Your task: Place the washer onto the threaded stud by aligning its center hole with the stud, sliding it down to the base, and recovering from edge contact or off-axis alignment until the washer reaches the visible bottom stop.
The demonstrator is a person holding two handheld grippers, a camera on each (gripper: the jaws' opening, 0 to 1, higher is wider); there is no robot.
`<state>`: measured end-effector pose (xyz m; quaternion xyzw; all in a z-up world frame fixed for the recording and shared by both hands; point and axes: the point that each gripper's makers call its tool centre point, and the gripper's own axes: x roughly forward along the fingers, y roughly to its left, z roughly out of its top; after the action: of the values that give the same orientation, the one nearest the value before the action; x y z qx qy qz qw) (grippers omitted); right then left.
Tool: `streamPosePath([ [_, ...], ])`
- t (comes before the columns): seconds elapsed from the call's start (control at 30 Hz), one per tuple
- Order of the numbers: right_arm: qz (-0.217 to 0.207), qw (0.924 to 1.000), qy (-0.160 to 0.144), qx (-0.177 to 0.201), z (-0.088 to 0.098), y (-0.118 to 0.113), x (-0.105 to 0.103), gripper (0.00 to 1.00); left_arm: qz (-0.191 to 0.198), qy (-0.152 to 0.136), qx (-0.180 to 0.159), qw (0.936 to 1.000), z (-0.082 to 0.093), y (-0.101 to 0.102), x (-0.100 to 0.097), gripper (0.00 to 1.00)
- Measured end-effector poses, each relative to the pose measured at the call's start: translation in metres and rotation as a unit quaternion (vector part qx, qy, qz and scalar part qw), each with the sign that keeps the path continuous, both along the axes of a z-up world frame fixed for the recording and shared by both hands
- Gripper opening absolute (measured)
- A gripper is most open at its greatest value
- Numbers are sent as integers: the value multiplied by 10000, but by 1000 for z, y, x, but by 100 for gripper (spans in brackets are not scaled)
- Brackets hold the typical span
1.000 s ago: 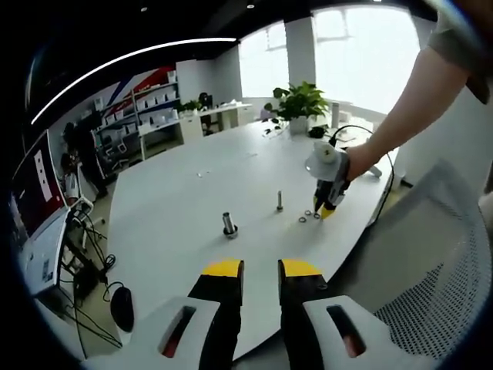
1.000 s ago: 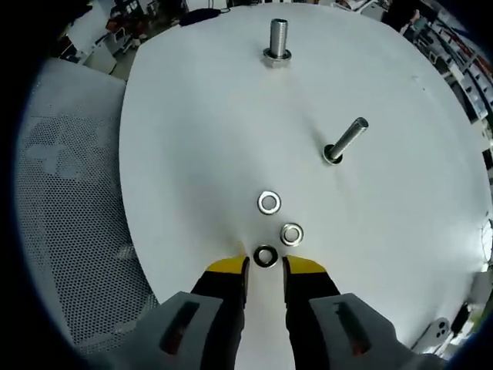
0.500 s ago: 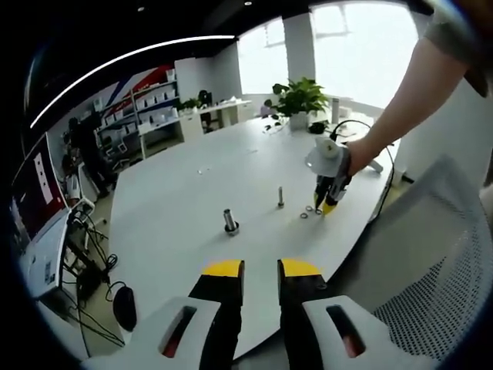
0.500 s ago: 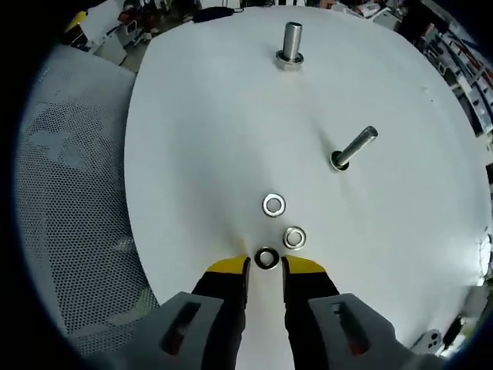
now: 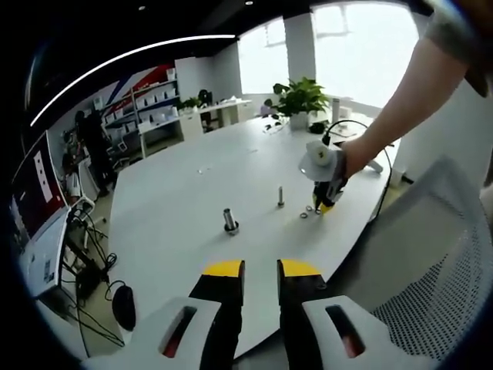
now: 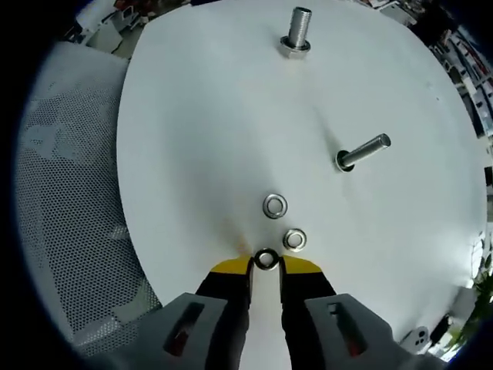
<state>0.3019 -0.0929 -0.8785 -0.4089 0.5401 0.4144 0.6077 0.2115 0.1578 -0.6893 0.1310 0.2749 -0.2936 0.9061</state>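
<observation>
The right gripper (image 6: pixel 266 266) has its yellow-tipped jaws set on either side of the nearest washer (image 6: pixel 266 259), which lies flat on the white table (image 6: pixel 192 131); whether they already pinch it cannot be told. Two more washers sit just beyond it: the middle washer (image 6: pixel 293 240) close by, the far washer (image 6: pixel 274 206) a little further on. Past these, the slim stud (image 6: pixel 362 152) stands well apart from the nearest washer, and the thick stud (image 6: pixel 297 32) further still. To do this step well, the jaws should close squarely on the nearest washer's rim, without nudging the middle washer, and lift it level. The left gripper (image 5: pixel 260 271) hangs back from the nearest washer, jaws slightly parted, grasping nothing.
</observation>
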Motion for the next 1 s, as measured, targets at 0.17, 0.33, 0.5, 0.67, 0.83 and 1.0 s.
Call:
streamPosePath([
  [0.17, 65, 9987, -64, -500, -2, 1, -2, 15, 1, -6, 21, 10000, 0, 1, 0, 14],
  [0.33, -201, 9991, -66, -375, 0, -1, 0, 15, -2, -8, 11, 10000, 0, 1, 0, 14],
  [0.5, -581, 9979, -238, 133, 1, -3, 0, 14, 1, -30, -18, 10000, 1, 0, 0, 14],
  [0.67, -752, 9967, -171, 248, 1, -4, 2, 14, -33, -19, -33, 10000, 1, -1, 0, 14],
  [0.83, -1275, 9907, 40, 469, 4, -4, -2, 14, -40, -13, -36, 10000, 1, -1, 0, 14],
  [1.0, -1200, 9914, -44, 519, 11, -5, 0, 14, -40, 12, -28, 10000, 0, -1, -1, 14],
])
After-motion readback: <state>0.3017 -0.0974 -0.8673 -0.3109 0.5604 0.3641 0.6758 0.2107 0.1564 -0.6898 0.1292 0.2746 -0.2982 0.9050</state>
